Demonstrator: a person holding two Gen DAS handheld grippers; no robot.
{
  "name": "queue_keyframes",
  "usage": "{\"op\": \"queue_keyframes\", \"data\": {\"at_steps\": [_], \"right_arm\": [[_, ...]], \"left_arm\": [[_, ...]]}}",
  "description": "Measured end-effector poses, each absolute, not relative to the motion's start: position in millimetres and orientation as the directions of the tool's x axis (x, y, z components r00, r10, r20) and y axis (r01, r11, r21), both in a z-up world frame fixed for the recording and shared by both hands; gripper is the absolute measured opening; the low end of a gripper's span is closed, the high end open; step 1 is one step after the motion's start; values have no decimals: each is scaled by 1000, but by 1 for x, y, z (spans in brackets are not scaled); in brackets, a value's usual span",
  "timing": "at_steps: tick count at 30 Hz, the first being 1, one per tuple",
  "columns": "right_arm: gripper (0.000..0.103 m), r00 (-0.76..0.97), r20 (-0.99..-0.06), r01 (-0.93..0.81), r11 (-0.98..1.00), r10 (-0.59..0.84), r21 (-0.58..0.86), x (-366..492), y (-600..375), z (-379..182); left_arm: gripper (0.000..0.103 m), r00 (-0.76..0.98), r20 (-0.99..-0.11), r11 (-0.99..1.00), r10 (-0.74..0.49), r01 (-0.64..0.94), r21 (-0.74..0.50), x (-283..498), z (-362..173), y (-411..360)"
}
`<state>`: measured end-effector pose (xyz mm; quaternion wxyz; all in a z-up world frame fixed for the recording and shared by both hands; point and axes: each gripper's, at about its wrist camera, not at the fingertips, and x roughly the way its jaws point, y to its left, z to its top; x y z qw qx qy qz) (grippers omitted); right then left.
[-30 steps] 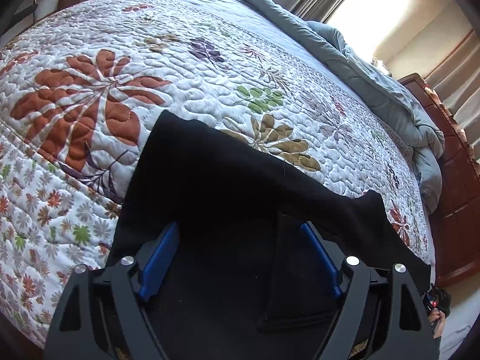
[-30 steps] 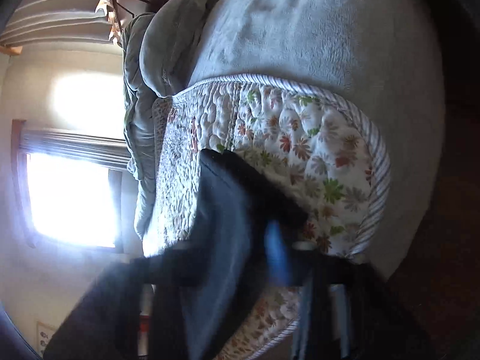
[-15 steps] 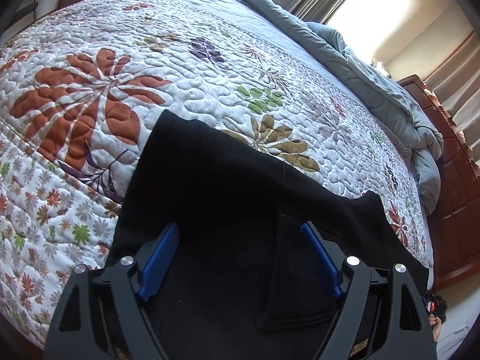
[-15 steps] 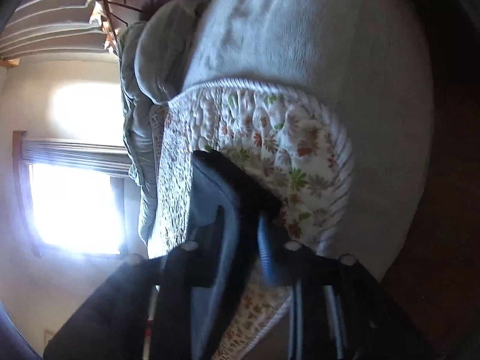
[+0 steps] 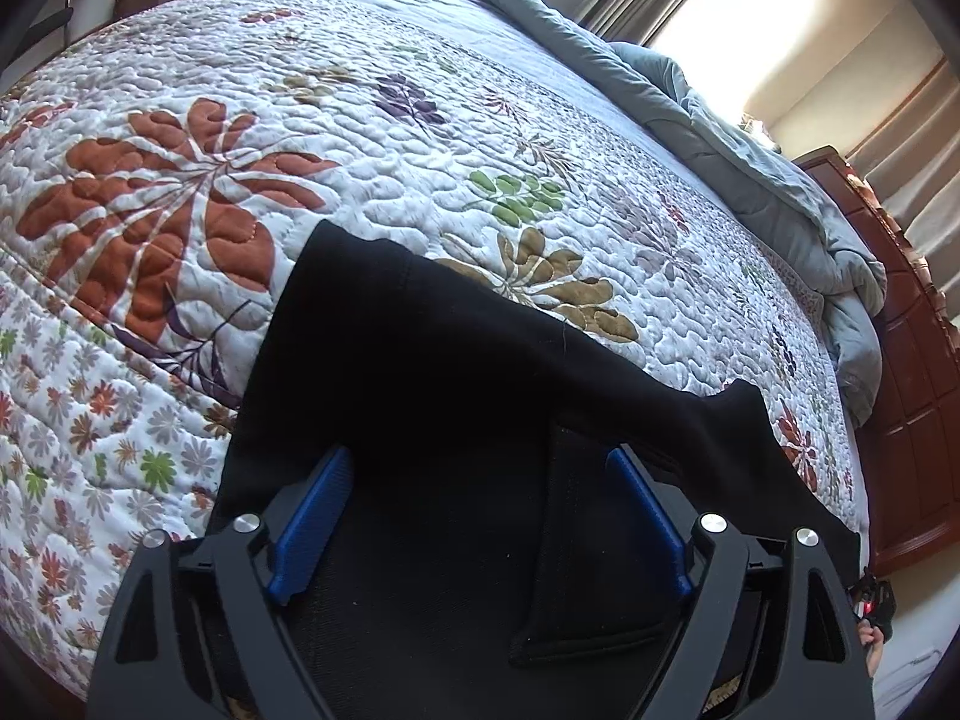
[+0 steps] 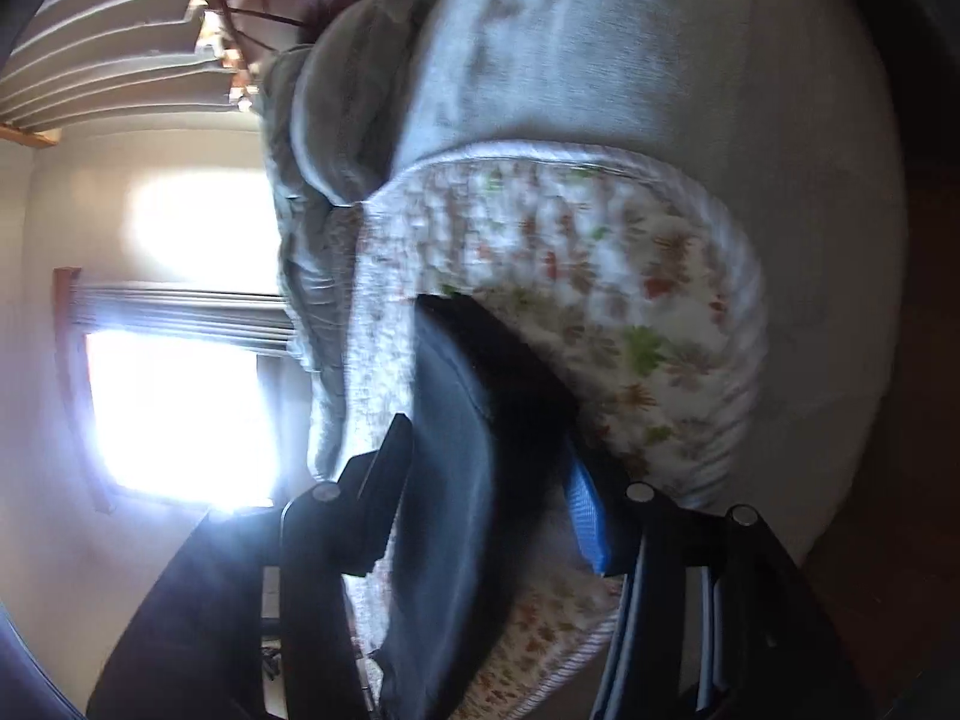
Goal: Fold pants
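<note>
The left wrist view sits close above the black pants, looking steeply down and forward across the floral quilt toward the grey comforter and curtains. The right wrist view is rolled sideways, blurred, low at the bed's corner, facing along the quilt edge toward the window. Both share the pants, quilt and comforter.

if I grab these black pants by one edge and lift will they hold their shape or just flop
Probably flop. The black pants lie limp and flat on the quilt, following its surface, so a lifted edge would likely drape. The folded layers look thick, so they may sag and unfold. The matte knit looks unlikely to slip from the blue pads.
</note>
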<state>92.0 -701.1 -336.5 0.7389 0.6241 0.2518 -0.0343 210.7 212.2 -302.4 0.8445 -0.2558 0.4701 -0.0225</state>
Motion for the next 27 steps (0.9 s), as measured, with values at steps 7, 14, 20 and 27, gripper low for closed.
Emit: {"op": "queue_keyframes", "data": {"at_steps": [7,14,20,27], "right_arm": [[42,878,-381,324,225,290,919,100,-694,-351],[12,875,-392,329,243,285,912,123,-696,-345],[10,864,-434,337,347,255,875,132,-686,-302],[10,857,-475,331,495,198,804,136,-658,-239]], "left_arm": [[86,557,-783,868,-278,-203,-453,211,-303,212],[87,558,-782,869,-278,-201,-452,211,-302,211],[87,560,-783,876,-269,-197,-441,210,-302,210],[87,568,-774,868,-279,-197,-457,208,-301,211]]}}
